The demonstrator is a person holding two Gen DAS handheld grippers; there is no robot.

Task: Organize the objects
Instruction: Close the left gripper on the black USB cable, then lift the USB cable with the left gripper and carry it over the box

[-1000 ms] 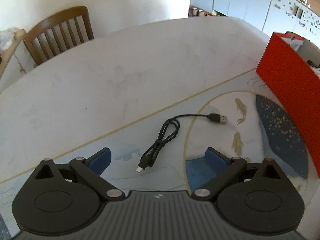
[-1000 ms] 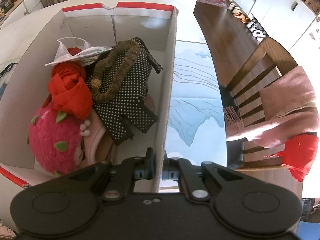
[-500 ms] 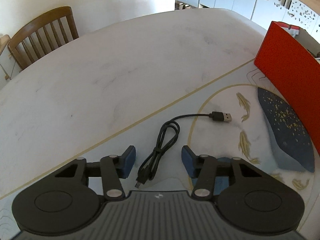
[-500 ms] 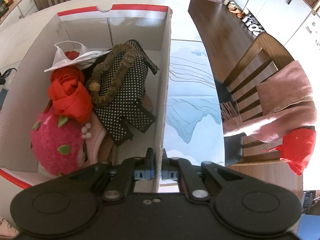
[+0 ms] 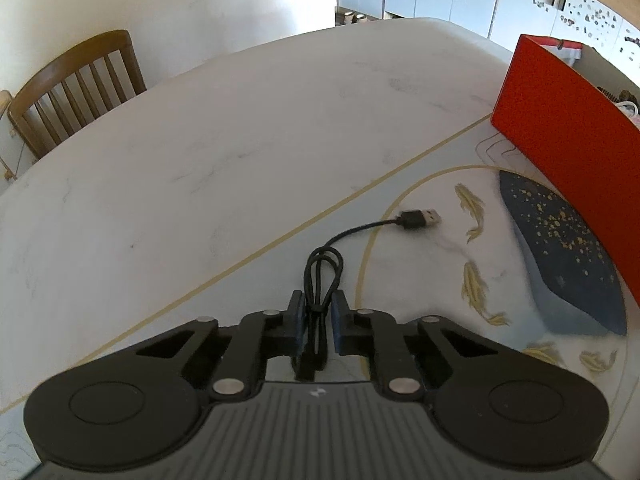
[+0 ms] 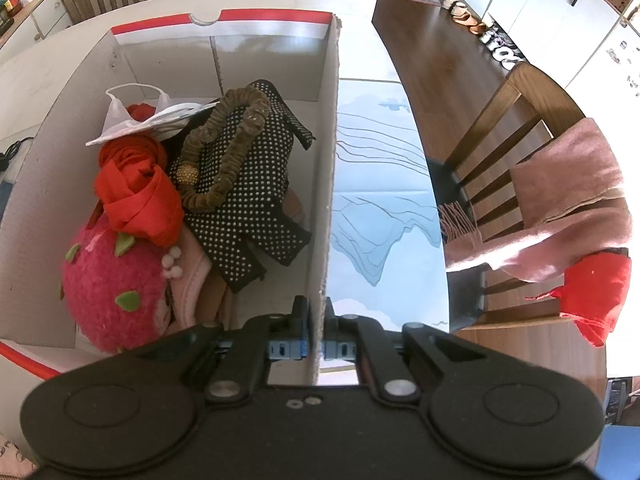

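Note:
A black USB cable (image 5: pixel 326 268) lies coiled on the table mat, its plug (image 5: pixel 420 218) pointing right. My left gripper (image 5: pixel 318 314) is shut on the cable's bundled end. The red cardboard box (image 5: pixel 568 136) stands at the right. In the right wrist view my right gripper (image 6: pixel 317 316) is shut on the box's right wall (image 6: pixel 328 184). Inside the box lie a pink strawberry plush (image 6: pixel 108 292), a red cloth (image 6: pixel 140 192), a black dotted bag (image 6: pixel 244 192) and a white mask (image 6: pixel 136 120).
A dark blue speckled patch (image 5: pixel 560 252) is printed on the mat beside the box. A wooden chair (image 5: pixel 76 88) stands at the table's far left. Another chair (image 6: pixel 532 184) draped with a pink scarf stands right of the table edge.
My left gripper moved forward over the cable and closed from wide open onto its bundle. My right gripper kept its hold on the box wall; the box shifted slightly.

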